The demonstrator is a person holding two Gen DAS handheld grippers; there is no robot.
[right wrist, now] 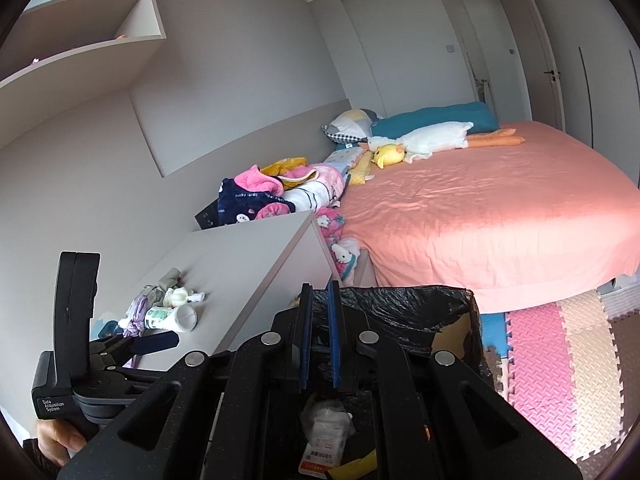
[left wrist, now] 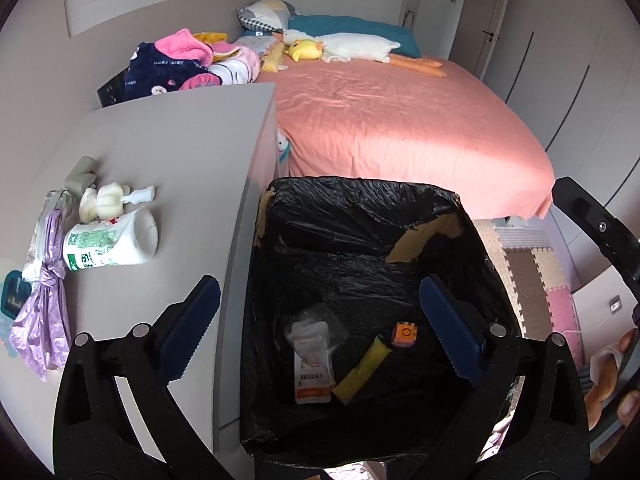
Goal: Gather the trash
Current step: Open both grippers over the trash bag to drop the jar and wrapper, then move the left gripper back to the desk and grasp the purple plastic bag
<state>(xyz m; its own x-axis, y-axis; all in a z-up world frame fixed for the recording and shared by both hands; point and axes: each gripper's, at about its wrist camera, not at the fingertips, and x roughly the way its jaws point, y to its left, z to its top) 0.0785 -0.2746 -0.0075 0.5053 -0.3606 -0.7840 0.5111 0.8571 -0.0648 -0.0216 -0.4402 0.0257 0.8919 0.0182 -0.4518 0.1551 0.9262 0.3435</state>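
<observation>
Left tool (left wrist: 316,324), tilted down over the bin (left wrist: 360,200), gapes empty; right tool (right wrist: 320,336) is closed.

A bedroom in a home, likely shared with a child. A wide bed (right wrist: 480,216) under a salmon-pink sheet fills the room from 12 to 3 o'clock, with a teal pillow (right wrist: 436,118), a long white plush goose (right wrist: 432,138) and a small yellow plush duck (right wrist: 390,155) at its head. Bright fleece clothes (right wrist: 272,192) are heaped at 11 o'clock behind a pale bedside cabinet (right wrist: 248,256). Foam puzzle mats (right wrist: 560,352) in pink, cream and brown cover the floor at 4 o'clock. Tall wardrobe doors (right wrist: 592,92) and a door with a lever handle (right wrist: 550,74) close the far wall, and open shelves (right wrist: 80,40) hang at 10 o'clock
</observation>
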